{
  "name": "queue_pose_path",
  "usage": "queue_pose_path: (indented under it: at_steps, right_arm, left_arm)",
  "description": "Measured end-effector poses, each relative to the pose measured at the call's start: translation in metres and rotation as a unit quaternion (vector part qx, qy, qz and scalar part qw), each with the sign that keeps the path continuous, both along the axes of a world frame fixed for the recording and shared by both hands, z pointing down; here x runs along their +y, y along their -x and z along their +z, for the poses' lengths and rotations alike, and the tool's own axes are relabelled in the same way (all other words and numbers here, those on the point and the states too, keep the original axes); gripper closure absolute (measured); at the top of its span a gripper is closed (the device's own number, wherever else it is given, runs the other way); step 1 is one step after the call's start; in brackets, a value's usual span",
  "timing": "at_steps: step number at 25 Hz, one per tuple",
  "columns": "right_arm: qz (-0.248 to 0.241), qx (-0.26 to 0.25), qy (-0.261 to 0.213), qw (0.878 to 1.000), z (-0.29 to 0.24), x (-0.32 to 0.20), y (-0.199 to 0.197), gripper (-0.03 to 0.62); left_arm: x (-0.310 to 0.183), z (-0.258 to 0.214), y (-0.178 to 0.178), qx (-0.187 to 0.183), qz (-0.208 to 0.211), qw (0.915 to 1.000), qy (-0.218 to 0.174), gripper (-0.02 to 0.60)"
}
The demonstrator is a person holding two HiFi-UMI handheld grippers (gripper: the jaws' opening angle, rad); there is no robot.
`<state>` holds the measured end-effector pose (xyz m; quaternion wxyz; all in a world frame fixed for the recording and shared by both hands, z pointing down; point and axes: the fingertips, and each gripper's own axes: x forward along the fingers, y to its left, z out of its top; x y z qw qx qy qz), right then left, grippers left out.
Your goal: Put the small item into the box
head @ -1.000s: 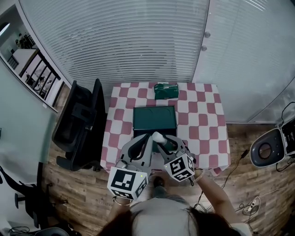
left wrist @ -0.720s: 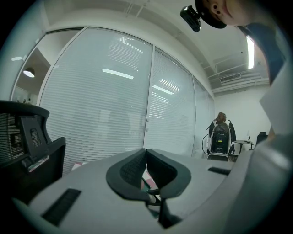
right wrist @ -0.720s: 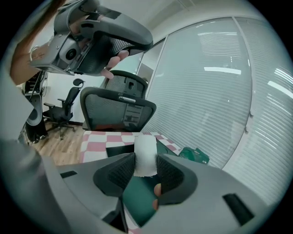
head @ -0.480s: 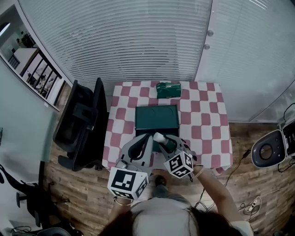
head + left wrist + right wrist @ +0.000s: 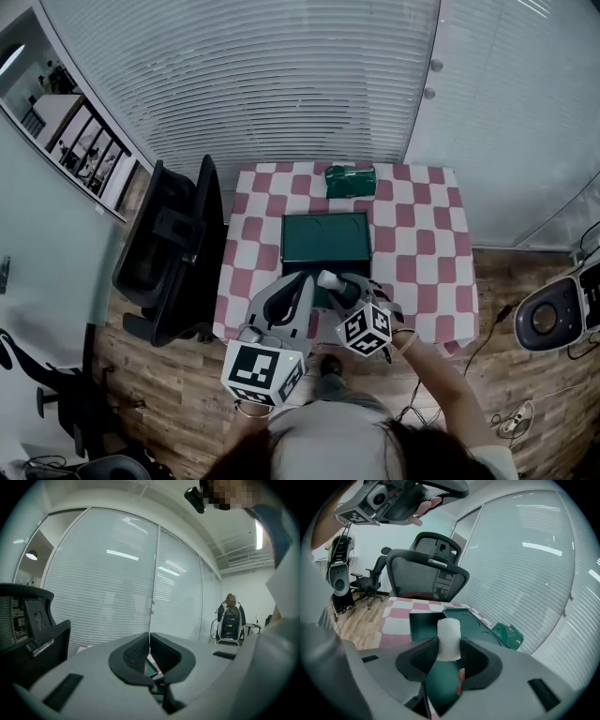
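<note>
Right gripper view is showing my right gripper (image 5: 449, 645) clamping a small white cylinder (image 5: 449, 638) between its pads. The jaws are standing fairly wide apart around it and the cylinder is sticking up past the fingertips, with a dark green part under it that I cannot make out further. I am holding it in the air over the near side of the counter (image 5: 396, 616), which is covered with a red-and-white checked cloth. The cylinder is sitting just short of the dark green box (image 5: 423, 623), not inside it. The box is lying open and flat in the middle of the counter, and a green pouch (image 5: 508, 636) is lying beyond it at the far edge, apart from the box. A black office chair (image 5: 431, 573) is standing at the counter's left side. From the head view, my left gripper (image 5: 302, 281) is hovering just beside the right one at the counter's near edge. In the left gripper view its jaws are meeting tip to tip with nothing between them. White blinds (image 5: 281, 84) are covering the wall behind the counter.
</note>
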<state>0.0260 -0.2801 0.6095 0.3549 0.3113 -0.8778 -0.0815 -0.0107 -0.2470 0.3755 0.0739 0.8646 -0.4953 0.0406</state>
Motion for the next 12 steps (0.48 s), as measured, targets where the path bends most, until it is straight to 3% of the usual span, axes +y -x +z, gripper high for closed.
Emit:
queue_pose_path:
  at_steps: [12]
  right_arm:
    - [-0.017,0.071,0.040,0.997,0.039,-0.004,-0.001,0.427]
  left_arm:
    - [-0.001,0.004,0.004,-0.001,-0.009,0.9999,0.005,0.571]
